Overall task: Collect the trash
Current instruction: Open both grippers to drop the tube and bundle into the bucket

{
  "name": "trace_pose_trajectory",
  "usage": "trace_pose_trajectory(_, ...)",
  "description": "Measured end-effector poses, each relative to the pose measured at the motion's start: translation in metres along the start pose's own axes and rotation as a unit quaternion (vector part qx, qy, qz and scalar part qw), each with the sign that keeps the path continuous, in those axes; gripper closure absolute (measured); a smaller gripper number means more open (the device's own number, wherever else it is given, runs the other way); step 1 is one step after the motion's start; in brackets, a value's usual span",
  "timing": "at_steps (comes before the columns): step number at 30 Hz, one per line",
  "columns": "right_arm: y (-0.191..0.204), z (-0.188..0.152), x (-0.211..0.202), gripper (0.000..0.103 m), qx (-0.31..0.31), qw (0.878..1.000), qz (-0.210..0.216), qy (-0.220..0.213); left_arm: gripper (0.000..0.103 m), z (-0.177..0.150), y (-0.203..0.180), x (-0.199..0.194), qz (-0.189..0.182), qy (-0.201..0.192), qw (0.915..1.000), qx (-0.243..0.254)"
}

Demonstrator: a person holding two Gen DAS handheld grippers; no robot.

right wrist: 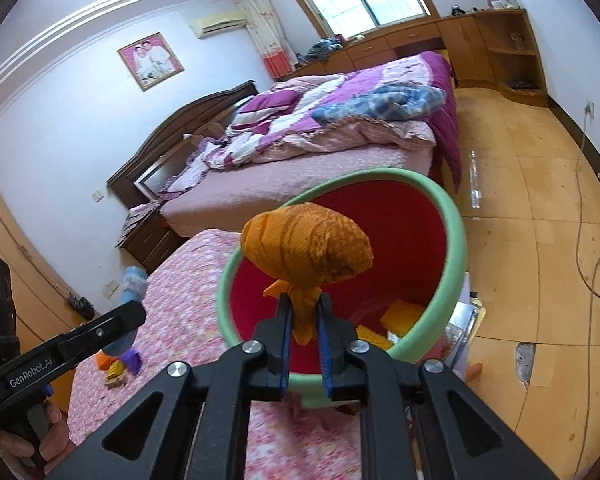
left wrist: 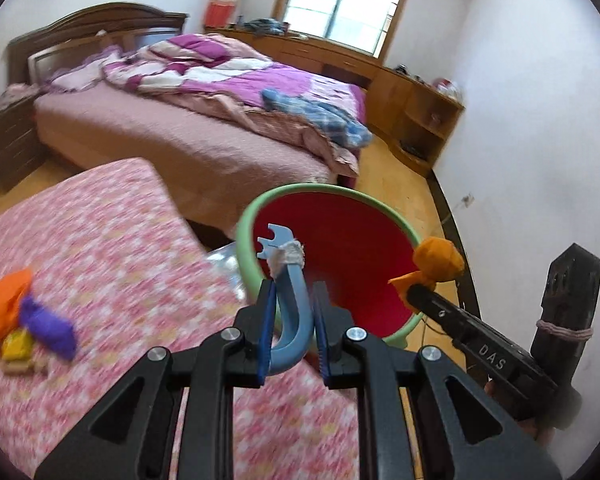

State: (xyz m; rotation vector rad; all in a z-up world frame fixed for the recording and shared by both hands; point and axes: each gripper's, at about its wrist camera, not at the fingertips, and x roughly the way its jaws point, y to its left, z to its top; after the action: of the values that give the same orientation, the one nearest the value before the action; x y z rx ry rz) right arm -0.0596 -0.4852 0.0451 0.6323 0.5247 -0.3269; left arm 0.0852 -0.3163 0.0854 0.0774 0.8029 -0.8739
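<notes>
The left gripper [left wrist: 293, 300] clamps a curved blue hook [left wrist: 290, 320] that runs lengthwise between its jaws, forked tip pointing ahead over the bin [left wrist: 284, 194]. The right gripper [right wrist: 303, 314] pinches the twisted tail of an orange wad [right wrist: 306, 246], its bulb standing up past the jaws above the bin's mouth. The bin stands just beside the pink floral table [left wrist: 100, 240], with bare floor [right wrist: 540, 200] beyond.
</notes>
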Motion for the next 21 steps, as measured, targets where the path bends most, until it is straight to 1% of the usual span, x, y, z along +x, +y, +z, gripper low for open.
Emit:
trace_pose_trajectory(1,-0.003,0.001,0.001,0.074,0.004,1.0,0.0,0.0,0.085,0.004,-0.005,0.01,-0.011,0.005,0.9999,0.006)
trace_pose_trajectory(3,-0.011,0.002,0.002,0.068,0.012,1.0,-0.001,-0.003,0.085,0.007,-0.011,0.022,-0.024,0.012,0.9996,0.013)
trace_pose_trajectory(6,-0.017,0.005,0.003,0.065,0.012,1.0,-0.001,-0.004,0.084,0.012,-0.019,0.041,-0.032,0.02,0.999,0.024)
trace_pose_trajectory(7,-0.018,0.006,0.004,0.064,0.014,1.0,0.001,-0.002,0.082,0.013,-0.022,0.048,-0.032,0.023,0.9988,0.03)
trace_pose_trajectory(9,-0.021,0.009,0.005,0.064,0.017,1.0,0.006,-0.001,0.066,0.014,-0.027,0.061,-0.033,0.032,0.9983,0.036)
trace_pose_trajectory(10,-0.021,0.01,0.005,0.064,0.015,1.0,0.006,-0.002,0.064,0.013,-0.027,0.066,-0.029,0.033,0.9984,0.036)
trace_pose_trajectory(13,-0.022,0.013,0.005,0.06,0.005,1.0,0.002,-0.002,0.063,0.013,-0.026,0.078,-0.021,0.044,0.9983,0.031)
trace_pose_trajectory(16,-0.019,0.013,0.007,0.06,-0.001,1.0,0.001,-0.001,0.063,0.01,-0.021,0.086,-0.019,0.054,0.9983,0.014)
trace_pose_trajectory(21,-0.018,0.012,0.005,0.06,0.001,1.0,0.011,-0.002,0.063,0.006,-0.017,0.081,-0.014,0.056,0.9983,0.0)
